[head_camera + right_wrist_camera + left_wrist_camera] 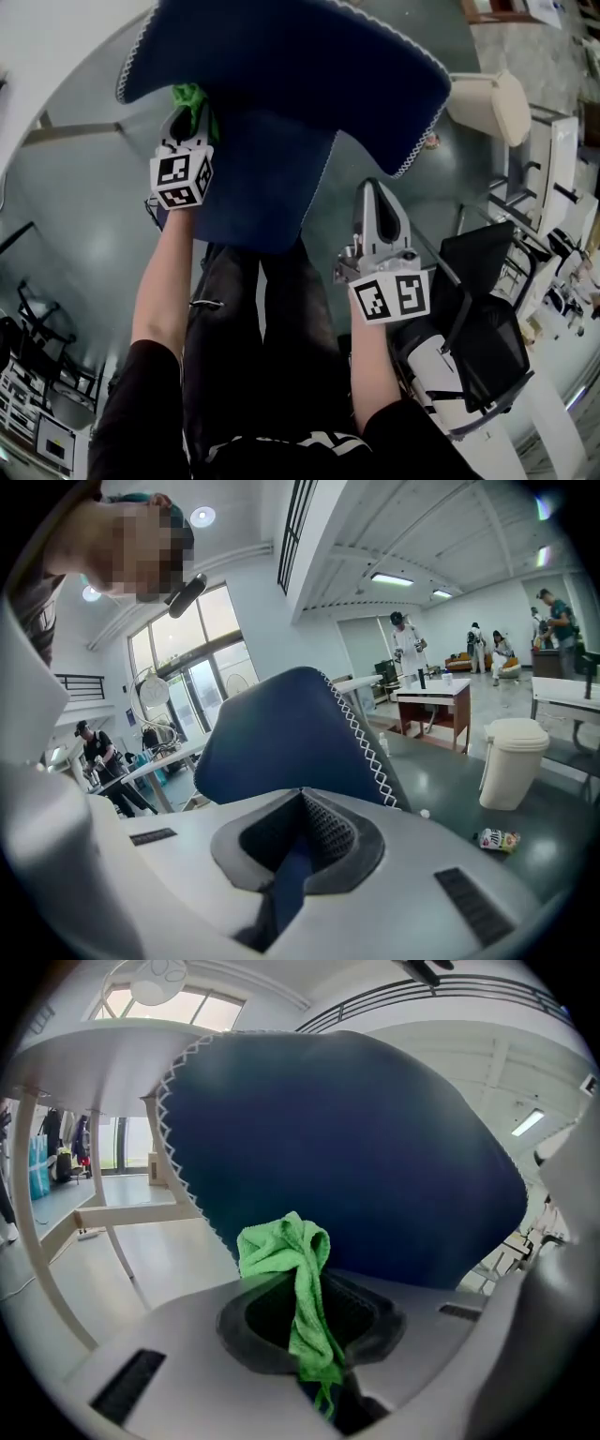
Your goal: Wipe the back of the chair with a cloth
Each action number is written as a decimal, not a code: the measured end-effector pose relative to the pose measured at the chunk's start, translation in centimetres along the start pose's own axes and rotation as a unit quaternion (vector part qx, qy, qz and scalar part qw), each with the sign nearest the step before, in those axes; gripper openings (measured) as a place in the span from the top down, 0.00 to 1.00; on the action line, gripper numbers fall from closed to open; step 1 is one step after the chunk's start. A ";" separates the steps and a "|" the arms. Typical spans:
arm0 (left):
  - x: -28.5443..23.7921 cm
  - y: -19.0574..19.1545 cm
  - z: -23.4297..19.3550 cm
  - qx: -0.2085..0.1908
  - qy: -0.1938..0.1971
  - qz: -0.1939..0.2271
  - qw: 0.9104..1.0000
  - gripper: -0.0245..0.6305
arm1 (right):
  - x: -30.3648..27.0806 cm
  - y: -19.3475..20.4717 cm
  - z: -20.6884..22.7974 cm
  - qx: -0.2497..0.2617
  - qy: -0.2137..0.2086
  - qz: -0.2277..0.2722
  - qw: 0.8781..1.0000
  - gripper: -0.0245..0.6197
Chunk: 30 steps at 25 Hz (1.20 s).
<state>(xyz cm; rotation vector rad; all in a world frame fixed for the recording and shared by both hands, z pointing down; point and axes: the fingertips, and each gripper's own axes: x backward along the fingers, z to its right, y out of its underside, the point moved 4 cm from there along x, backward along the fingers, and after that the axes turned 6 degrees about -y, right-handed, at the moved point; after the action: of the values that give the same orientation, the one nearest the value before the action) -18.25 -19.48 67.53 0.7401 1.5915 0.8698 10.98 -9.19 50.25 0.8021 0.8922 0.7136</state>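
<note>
The navy blue chair back, edged with white zigzag stitching, fills the top of the head view, with its seat below. My left gripper is shut on a green cloth, held against the back's lower left edge. In the left gripper view the cloth bunches out of the jaws just in front of the chair back. My right gripper hangs under the back's right side with jaws shut and nothing held. The right gripper view shows the chair back beyond that gripper.
A black office chair stands close at my right. A white bin sits on the floor further right, with a small can near it. A white table stands left of the chair. Several people and desks are far off.
</note>
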 end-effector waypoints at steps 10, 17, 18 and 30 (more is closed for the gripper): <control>-1.0 1.2 6.4 -0.030 0.062 -0.015 0.998 0.87 | 2.3 1.1 1.6 -0.023 0.032 0.016 0.999 0.97; -1.0 2.0 11.7 -0.045 0.113 -0.022 0.992 0.87 | 4.9 1.9 3.2 -0.036 0.061 0.024 0.997 0.97; -0.9 2.1 12.5 -0.049 0.123 -0.023 0.991 0.87 | 5.3 2.1 3.4 -0.038 0.065 0.026 0.997 0.97; 0.7 2.4 22.0 -0.070 0.218 -0.029 0.973 0.87 | 8.9 2.8 5.1 -0.057 0.091 0.044 0.993 0.97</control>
<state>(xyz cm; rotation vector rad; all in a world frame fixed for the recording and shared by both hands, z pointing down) 3.31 -14.38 66.87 0.4152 1.9010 1.1443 18.82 -2.07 51.07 0.6856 0.9741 0.9184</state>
